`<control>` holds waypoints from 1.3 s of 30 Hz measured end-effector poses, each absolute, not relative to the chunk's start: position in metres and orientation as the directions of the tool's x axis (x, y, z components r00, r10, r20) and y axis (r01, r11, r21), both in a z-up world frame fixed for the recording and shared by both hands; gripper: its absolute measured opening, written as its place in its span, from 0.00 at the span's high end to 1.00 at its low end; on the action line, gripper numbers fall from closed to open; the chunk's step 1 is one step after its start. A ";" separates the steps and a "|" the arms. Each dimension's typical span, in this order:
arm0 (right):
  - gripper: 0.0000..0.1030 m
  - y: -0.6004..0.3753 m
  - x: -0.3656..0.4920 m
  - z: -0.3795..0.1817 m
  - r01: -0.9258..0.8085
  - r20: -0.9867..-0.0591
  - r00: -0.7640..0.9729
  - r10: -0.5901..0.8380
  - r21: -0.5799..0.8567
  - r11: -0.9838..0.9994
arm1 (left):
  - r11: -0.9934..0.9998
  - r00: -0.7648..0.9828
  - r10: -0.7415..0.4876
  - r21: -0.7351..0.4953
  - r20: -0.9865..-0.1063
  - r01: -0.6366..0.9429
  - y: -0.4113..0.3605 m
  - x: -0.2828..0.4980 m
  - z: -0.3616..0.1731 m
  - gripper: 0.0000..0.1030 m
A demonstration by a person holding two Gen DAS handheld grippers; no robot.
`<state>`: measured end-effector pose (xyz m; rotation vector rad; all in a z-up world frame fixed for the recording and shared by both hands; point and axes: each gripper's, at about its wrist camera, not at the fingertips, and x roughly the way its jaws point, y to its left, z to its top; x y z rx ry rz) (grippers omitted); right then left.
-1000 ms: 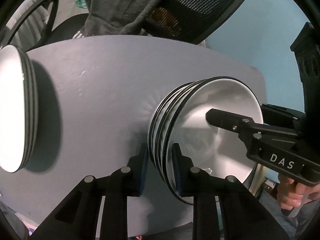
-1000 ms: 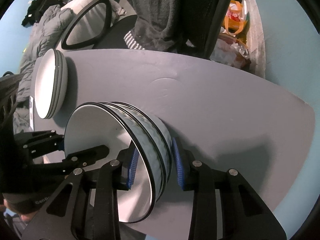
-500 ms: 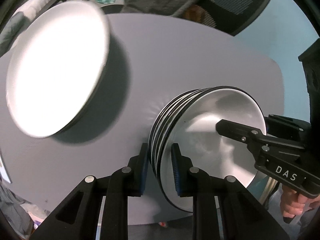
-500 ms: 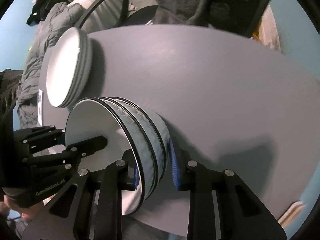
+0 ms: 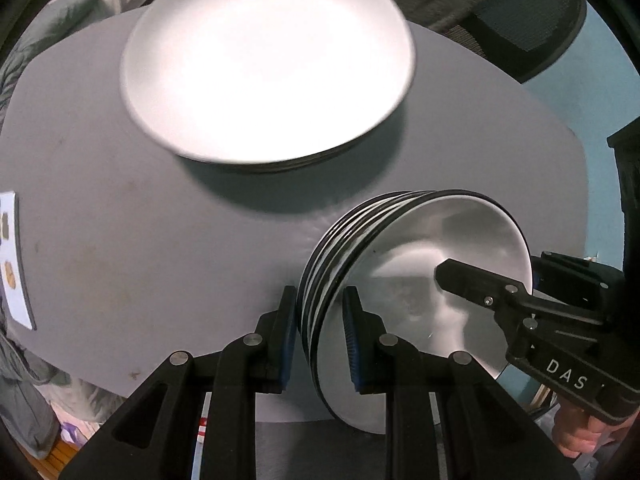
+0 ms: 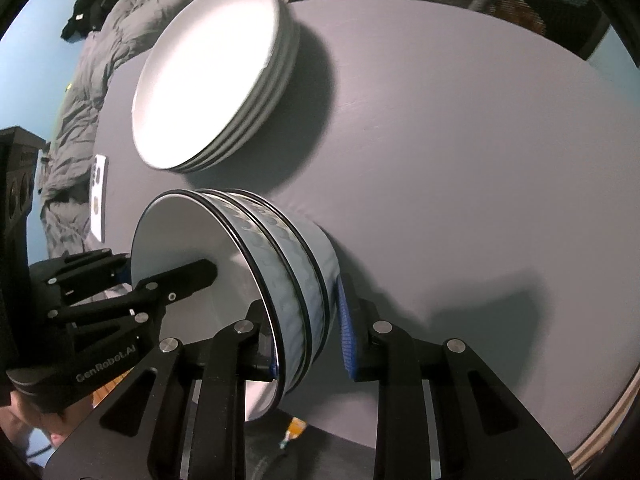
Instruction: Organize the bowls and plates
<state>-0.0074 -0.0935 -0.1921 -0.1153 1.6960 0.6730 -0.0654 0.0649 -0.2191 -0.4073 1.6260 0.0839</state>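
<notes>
A stack of three nested bowls with black rims and pale blue patterned sides [image 6: 296, 264] is held above the grey table [image 6: 460, 160]. It also shows in the left wrist view [image 5: 416, 268]. My left gripper [image 5: 320, 332] is shut on one side of the stack's rims. My right gripper [image 6: 306, 332] is shut on the opposite side. A stack of several white plates [image 5: 264, 56] sits on the table beyond the bowls, also in the right wrist view [image 6: 212, 76].
A white card [image 5: 14, 256] lies at the table's left edge. A grey jacket [image 6: 84, 92] and a black mesh chair [image 5: 524, 20] stand beyond the table's far edge. The table's near edge lies just below the bowls.
Both grippers have carried the bowl stack toward the plate stack, which now looms larger and nearer in both views. The grips have not changed.
</notes>
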 end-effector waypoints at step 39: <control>0.70 -0.080 -0.039 -0.190 -0.373 -0.931 -0.227 0.286 0.355 0.857 | 0.921 0.027 -0.298 -0.295 -0.954 -0.254 0.080 -0.087 -0.235 0.75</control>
